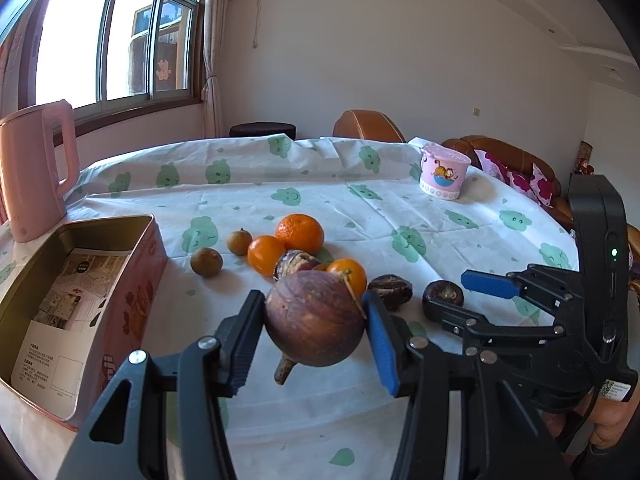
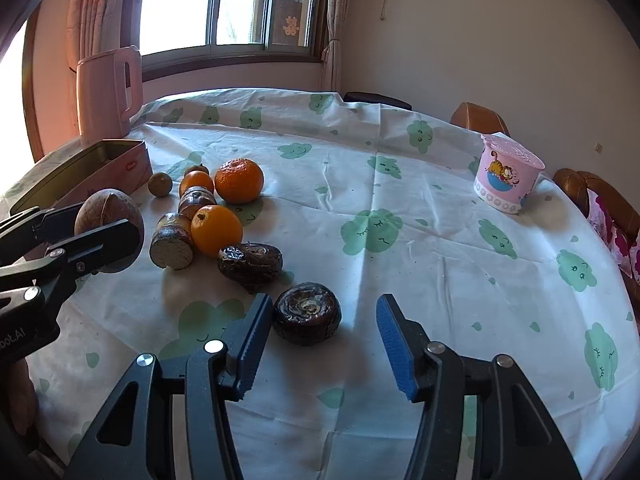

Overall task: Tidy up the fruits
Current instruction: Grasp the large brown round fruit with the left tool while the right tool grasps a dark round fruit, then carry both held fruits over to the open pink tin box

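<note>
My left gripper is shut on a big round brown fruit, held above the cloth; from the right wrist view the same fruit shows at the left. My right gripper is open around a dark wrinkled chestnut-like fruit that lies on the table. The fruit touches the left pad, and a wide gap separates it from the right pad. A second dark fruit lies just behind. Three oranges, a cut brown tuber and two small brownish fruits cluster mid-table.
An open pink tin box with a leaflet inside stands at the left, and a pink kettle is behind it. At the far right of the table is a pink cartoon cup. A white cloth with green prints covers the table.
</note>
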A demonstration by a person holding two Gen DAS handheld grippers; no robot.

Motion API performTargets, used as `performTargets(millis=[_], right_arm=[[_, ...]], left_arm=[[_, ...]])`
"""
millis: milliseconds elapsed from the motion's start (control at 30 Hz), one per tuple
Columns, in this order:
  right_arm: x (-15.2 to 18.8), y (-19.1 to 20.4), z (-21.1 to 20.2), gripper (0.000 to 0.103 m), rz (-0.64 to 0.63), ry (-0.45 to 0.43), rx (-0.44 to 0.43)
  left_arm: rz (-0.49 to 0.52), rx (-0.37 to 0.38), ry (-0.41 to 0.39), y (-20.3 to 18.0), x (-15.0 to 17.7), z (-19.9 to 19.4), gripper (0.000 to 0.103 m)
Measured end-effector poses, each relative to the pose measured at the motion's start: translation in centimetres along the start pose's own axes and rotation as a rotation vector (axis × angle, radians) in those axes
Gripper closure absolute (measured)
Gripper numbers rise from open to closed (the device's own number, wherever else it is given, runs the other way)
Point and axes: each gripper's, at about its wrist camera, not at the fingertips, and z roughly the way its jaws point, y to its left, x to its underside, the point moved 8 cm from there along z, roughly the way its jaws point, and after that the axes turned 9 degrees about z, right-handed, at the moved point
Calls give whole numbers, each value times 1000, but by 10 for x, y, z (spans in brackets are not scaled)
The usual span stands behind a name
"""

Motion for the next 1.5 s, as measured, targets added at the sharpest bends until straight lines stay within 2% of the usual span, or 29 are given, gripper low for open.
performTargets(millis=[200,367,1500], right_arm=[[3,5,2,63,-27,23,-27],[2,5,3,65,-26,20,-31],[-9,4,-36,65,-22,-236,-17]], left_arm=[[-7,2,-10,2,0,-2,51],[-5,2,-16,2,-1,-3,51],[24,-48,-116,-1,-7,-22,51]])
